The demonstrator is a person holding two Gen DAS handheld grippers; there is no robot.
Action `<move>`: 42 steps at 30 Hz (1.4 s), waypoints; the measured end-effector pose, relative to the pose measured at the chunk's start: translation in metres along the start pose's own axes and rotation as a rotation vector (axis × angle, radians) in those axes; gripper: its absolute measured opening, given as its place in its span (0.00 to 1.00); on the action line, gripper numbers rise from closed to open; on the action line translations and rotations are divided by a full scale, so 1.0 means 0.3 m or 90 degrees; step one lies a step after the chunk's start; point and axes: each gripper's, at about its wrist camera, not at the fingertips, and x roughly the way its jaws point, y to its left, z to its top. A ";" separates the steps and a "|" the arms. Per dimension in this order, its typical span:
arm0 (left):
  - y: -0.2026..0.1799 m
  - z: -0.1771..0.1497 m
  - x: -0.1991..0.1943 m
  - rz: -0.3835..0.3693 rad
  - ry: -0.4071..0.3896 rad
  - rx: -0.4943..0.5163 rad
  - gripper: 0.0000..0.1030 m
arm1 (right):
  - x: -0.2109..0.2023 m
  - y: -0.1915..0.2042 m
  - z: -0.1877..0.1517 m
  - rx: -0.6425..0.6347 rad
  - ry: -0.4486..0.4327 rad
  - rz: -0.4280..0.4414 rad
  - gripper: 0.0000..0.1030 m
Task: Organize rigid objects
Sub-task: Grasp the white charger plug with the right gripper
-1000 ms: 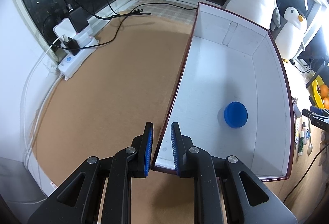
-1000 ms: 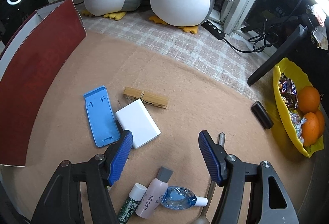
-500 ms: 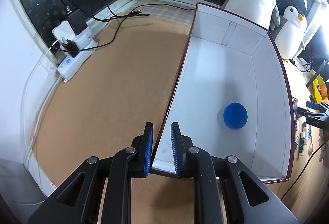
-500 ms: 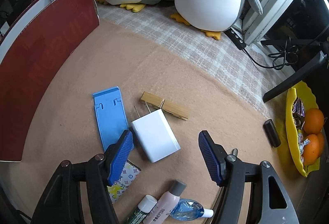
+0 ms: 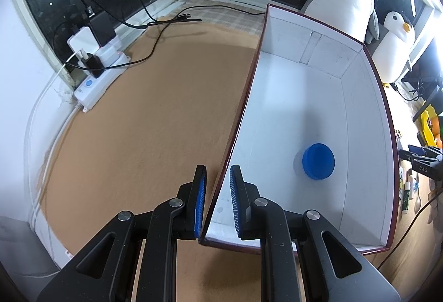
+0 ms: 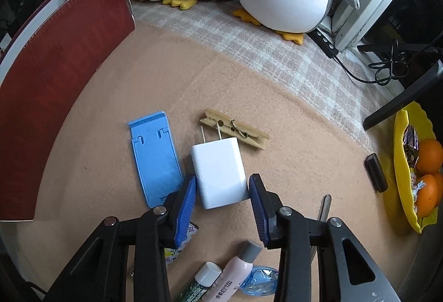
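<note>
While our left tool (image 5: 217, 201) clamps the box (image 5: 368, 119) wall, our right tool (image 6: 223, 198) is closing around the charger (image 6: 220, 171); next, lift it into the box.

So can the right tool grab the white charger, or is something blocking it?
Probably yes. The right tool already straddles the white charger, jaws closing on its sides. The blue stand and clothespin lie just beside it, not between.

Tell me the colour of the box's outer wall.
Dark red box, clearest in the right wrist view.
</note>
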 end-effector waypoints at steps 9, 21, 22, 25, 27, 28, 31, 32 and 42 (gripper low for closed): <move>-0.001 0.006 0.018 -0.004 0.001 -0.001 0.15 | -0.024 -0.029 -0.007 0.033 -0.013 0.010 0.32; -0.003 0.003 0.022 -0.008 -0.001 -0.002 0.15 | -0.002 -0.017 -0.040 0.044 -0.009 0.004 0.31; -0.002 0.002 0.022 -0.009 -0.001 -0.002 0.15 | 0.002 -0.019 -0.041 0.048 -0.009 0.010 0.31; 0.000 0.001 0.022 -0.008 -0.001 -0.003 0.15 | 0.005 -0.034 -0.048 0.070 -0.013 0.031 0.31; 0.000 0.001 0.021 -0.009 0.000 -0.003 0.15 | 0.003 -0.059 -0.052 0.101 -0.017 0.066 0.31; 0.000 0.000 0.020 -0.009 -0.001 -0.003 0.15 | 0.000 -0.071 -0.058 0.119 -0.018 0.087 0.31; 0.000 0.001 0.021 -0.008 -0.001 -0.003 0.15 | -0.018 -0.097 -0.077 0.152 -0.022 0.126 0.31; 0.000 0.001 0.023 -0.007 -0.001 -0.004 0.15 | -0.024 -0.099 -0.083 0.154 -0.023 0.130 0.31; -0.007 0.000 0.019 -0.005 -0.001 -0.002 0.15 | -0.018 -0.040 -0.074 0.070 -0.014 0.056 0.31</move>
